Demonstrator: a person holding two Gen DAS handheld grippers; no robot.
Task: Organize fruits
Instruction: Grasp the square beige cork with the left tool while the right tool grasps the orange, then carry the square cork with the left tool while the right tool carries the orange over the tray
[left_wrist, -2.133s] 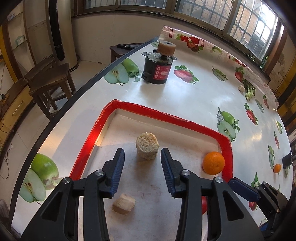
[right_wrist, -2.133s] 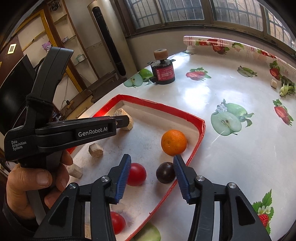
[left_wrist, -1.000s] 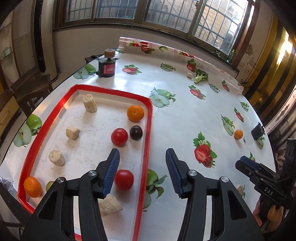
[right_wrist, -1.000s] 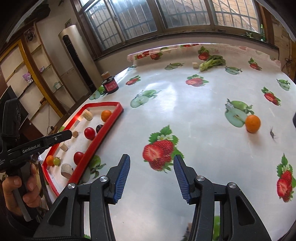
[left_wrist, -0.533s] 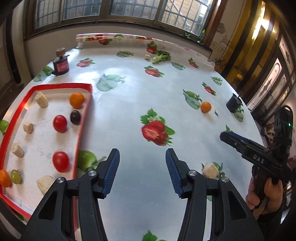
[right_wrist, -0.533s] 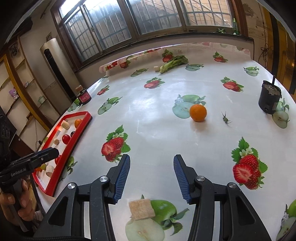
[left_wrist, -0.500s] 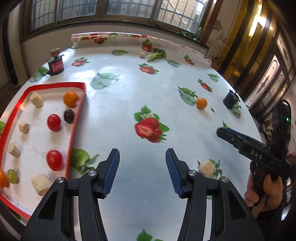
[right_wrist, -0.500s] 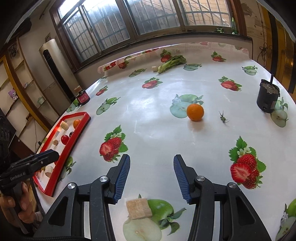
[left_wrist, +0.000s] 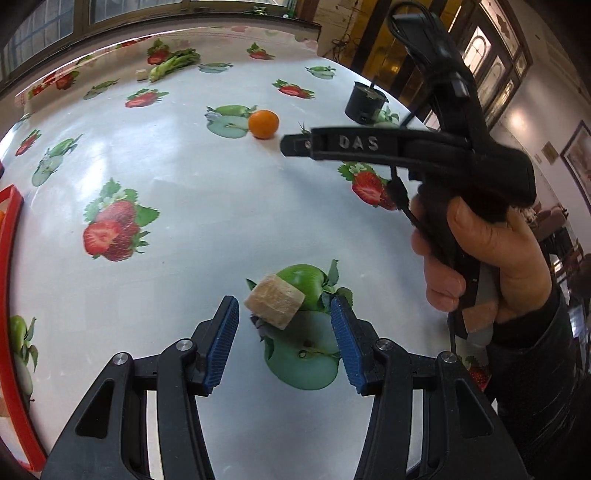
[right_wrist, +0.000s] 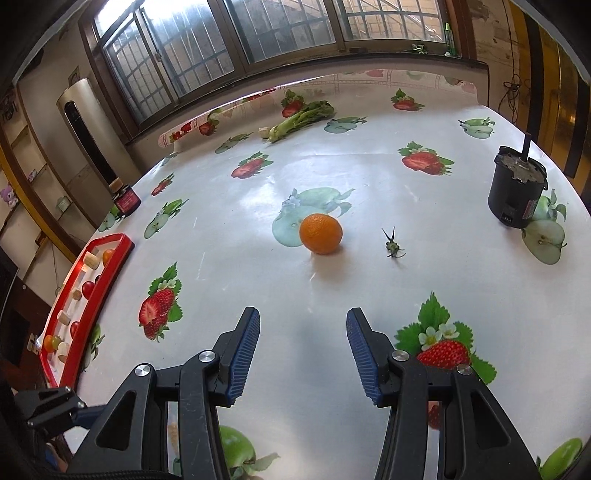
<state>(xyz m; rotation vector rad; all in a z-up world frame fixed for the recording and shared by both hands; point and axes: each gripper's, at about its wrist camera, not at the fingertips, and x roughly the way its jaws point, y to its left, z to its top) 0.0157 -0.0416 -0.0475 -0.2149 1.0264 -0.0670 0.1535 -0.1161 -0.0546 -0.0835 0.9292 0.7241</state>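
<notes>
A beige food chunk lies on the fruit-print tablecloth, just ahead of and between the blue pads of my left gripper, which is open and empty. An orange sits mid-table ahead of my right gripper, which is open and empty; the orange also shows in the left wrist view. The red tray at the far left holds tomatoes, an orange and beige chunks. The right gripper's body, held in a hand, shows in the left wrist view.
A black motor stands at the right edge of the table. A small green stem lies right of the orange. A leafy vegetable lies at the back. A small dark jar stands at the far left.
Both grippers have swung right, away from the tray. My left gripper has closed in on the beige chunk; my right gripper has come nearer the loose orange. Both stay open.
</notes>
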